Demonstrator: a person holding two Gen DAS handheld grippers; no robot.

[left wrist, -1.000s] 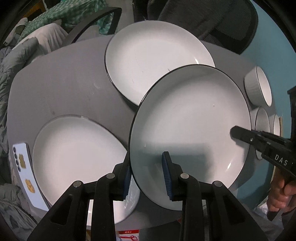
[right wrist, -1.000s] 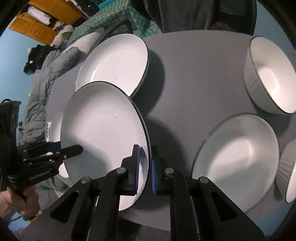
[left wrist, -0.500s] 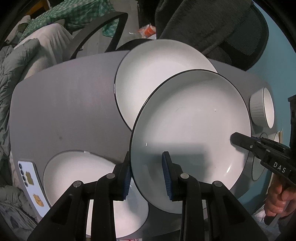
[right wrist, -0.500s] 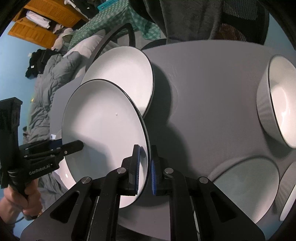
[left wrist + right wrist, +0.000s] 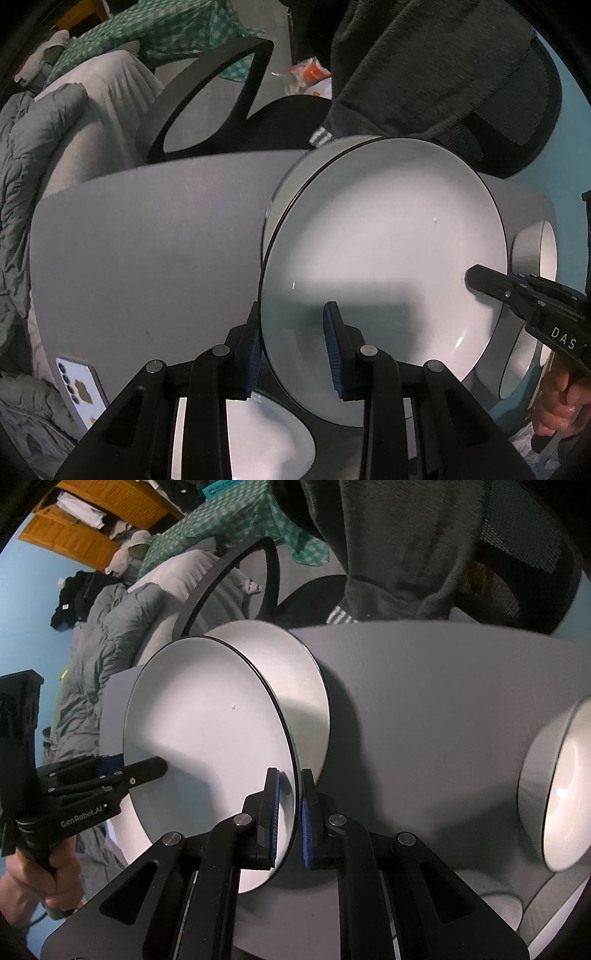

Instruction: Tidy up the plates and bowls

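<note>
A white plate with a black rim (image 5: 388,258) hangs tilted above the grey table (image 5: 147,240), held from two sides. My left gripper (image 5: 293,350) is shut on its near-left rim, one pad under and one inside. Across the plate, my right gripper (image 5: 476,277) bites the opposite rim. In the right wrist view my right gripper (image 5: 290,812) is shut tight on the plate (image 5: 207,738), and the left gripper (image 5: 147,770) reaches in from the left. Beneath the held plate, a second plate (image 5: 295,672) lies on the table, mostly covered.
A third plate (image 5: 273,435) lies near the front edge, beside a phone (image 5: 79,387). White ribbed bowls (image 5: 554,786) stand to the right. An office chair (image 5: 207,85) with a dark garment (image 5: 424,66) sits behind the table; bedding lies on the left.
Both grippers have carried the plate toward the far side of the table. It now overhangs most of the far plate, and the near plate has slid low in the left wrist view.
</note>
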